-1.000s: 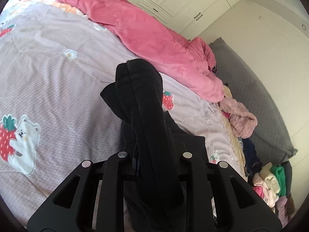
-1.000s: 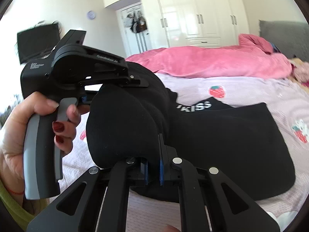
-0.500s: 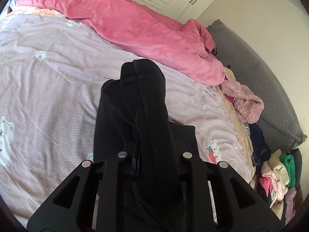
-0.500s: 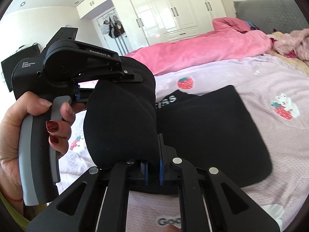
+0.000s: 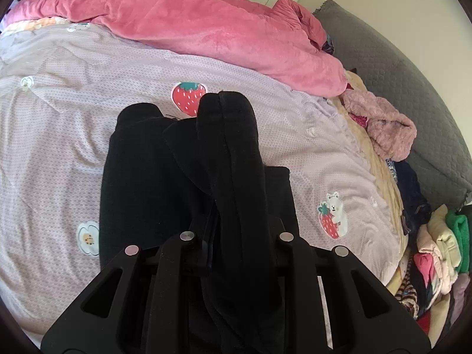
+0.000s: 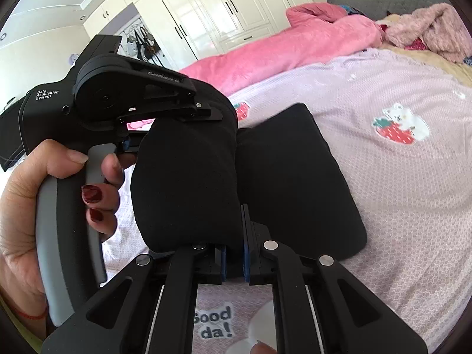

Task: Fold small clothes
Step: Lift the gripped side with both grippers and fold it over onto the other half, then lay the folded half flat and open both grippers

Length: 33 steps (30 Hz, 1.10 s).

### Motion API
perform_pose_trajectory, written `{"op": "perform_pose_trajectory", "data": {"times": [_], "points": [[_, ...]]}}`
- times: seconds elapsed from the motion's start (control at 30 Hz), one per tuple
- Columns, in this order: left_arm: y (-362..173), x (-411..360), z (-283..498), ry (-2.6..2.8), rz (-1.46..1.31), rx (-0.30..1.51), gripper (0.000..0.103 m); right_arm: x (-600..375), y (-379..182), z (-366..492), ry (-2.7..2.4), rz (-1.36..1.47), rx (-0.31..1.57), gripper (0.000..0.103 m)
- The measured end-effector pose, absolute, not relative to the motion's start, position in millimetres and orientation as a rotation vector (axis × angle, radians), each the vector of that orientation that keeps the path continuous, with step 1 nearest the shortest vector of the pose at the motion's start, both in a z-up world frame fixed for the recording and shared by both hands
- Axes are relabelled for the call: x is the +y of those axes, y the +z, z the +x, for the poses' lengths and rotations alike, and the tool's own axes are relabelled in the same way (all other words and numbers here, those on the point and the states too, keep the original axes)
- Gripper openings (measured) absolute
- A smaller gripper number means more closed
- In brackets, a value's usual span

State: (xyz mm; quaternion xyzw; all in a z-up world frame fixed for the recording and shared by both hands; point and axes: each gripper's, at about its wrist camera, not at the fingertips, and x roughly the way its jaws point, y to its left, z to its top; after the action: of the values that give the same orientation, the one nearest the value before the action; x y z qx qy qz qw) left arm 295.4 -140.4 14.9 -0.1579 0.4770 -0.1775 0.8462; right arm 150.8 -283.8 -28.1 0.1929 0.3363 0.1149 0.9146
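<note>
My left gripper [image 5: 233, 177] clamped on bunched edge of black garment [image 5: 141, 183]; right gripper [image 6: 236, 236] pinched tight on same garment. Rest of it lies doubled over on lilac strawberry-print bedsheet [image 5: 59, 135], near pink duvet [image 5: 206, 20].

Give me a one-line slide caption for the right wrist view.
Right gripper and left gripper pinch a black garment mid-fold over the lilac bedsheet.

Both my hand-held grippers are clamped shut, left hand-held gripper [image 5: 224, 177] angled down, my left hand [image 6: 44, 206] wrapped round its handle; right hand-held gripper [image 6: 236, 236] too.
</note>
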Motion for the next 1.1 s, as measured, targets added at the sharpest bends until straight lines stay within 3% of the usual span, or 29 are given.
{"op": "perform_pose_trajectory", "data": {"times": [0.23, 0.37, 0.5, 0.67, 0.93, 1.1], "points": [[8.3, -152.3, 297.1, -0.364, -0.298, 1.009, 0.017, -285.3, -33.3, 151.2, 0.225, 0.403, 0.718, 0.007], [7.1, -153.6, 297.3, -0.360, -0.287, 1.015, 0.030, -285.9, -34.7, 156.1, 0.224, 0.405, 0.728, 0.008], [8.2, -153.9, 296.6, -0.362, -0.283, 1.012, 0.036, -286.6, -36.3, 157.4, 0.218, 0.409, 0.733, 0.011], [12.2, -153.4, 293.0, -0.385, -0.307, 1.001, 0.060, -292.7, -40.6, 158.6, 0.192, 0.434, 0.751, 0.021], [24.9, -145.6, 283.0, -0.403, -0.307, 0.965, 0.064, -306.5, -47.5, 152.2, 0.169, 0.489, 0.762, 0.038], [32.3, -128.3, 276.9, -0.396, -0.337, 0.940, 0.067, -313.6, -49.6, 149.6, 0.164, 0.516, 0.767, 0.042]]}}
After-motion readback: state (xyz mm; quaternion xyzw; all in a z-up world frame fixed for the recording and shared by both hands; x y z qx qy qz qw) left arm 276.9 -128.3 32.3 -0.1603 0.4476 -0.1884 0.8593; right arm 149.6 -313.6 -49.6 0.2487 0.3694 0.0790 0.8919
